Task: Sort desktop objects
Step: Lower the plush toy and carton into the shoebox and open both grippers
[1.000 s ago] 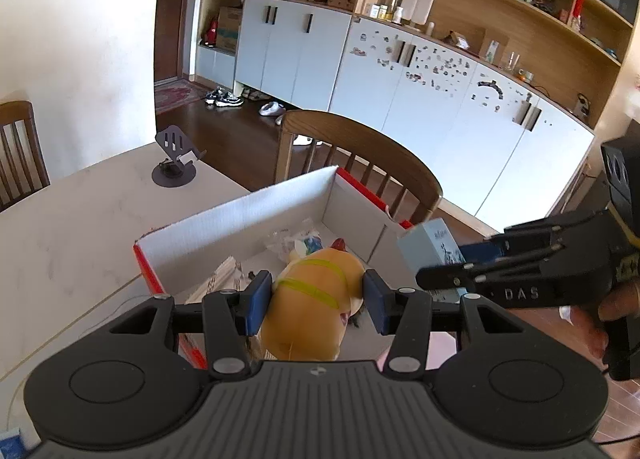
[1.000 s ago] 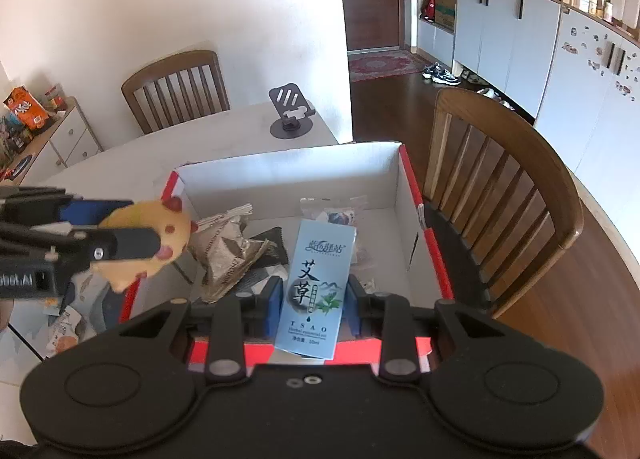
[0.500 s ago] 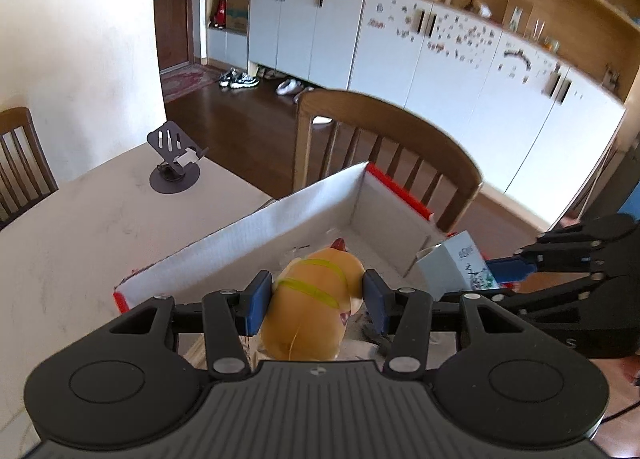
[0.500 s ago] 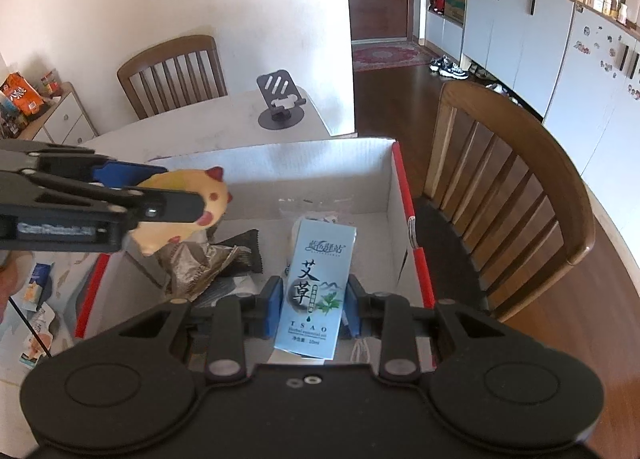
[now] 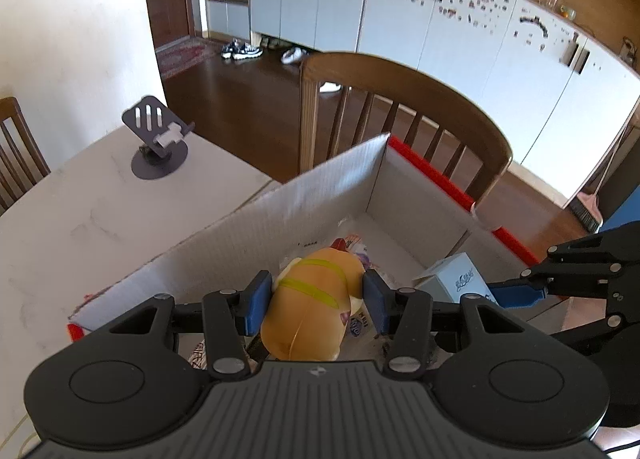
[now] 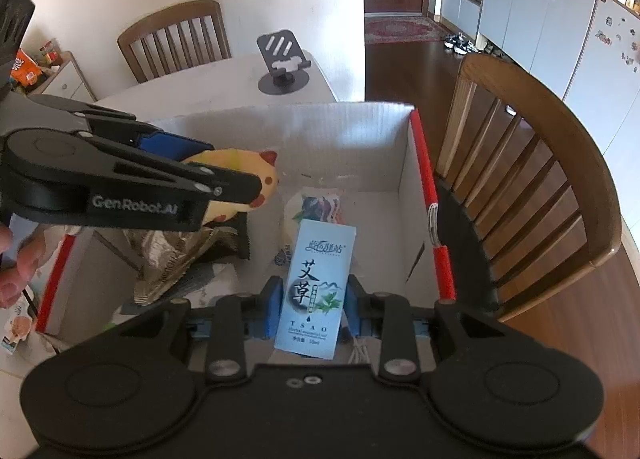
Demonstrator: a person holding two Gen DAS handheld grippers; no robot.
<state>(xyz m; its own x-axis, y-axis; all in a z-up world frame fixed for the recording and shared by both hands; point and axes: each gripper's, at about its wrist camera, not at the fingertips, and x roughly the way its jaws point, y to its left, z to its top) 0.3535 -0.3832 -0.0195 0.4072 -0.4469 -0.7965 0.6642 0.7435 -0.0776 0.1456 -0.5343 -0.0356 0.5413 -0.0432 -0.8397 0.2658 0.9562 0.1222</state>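
Pale blue carton point(image 6: 313, 291) printed "TSAO" under two large Chinese characters, clamped in right gripper point(image 6: 311, 307) above the white, red-edged box point(image 6: 344, 147). Left gripper point(image 5: 316, 295), side marked "GenRobot.AI", pinches a yellow chick toy point(image 5: 310, 315) over the same box. Crumpled foil packet point(image 6: 172, 259) lies inside; print unreadable.

Left gripper point(image 5: 314, 297) angled steeply down over open cardboard box point(image 5: 280, 215), blue pads clamped on both sides of yellow plush toy point(image 5: 310, 313). Right gripper point(image 6: 310, 305) likewise tilted down over box, nearer its red-edged side, pads pressed on flanks of pale blue carton point(image 6: 314, 285). Both grippers side by side above box interior, apart. Bare fingers point(image 6: 16, 271) visible behind left gripper body, outside box wall.
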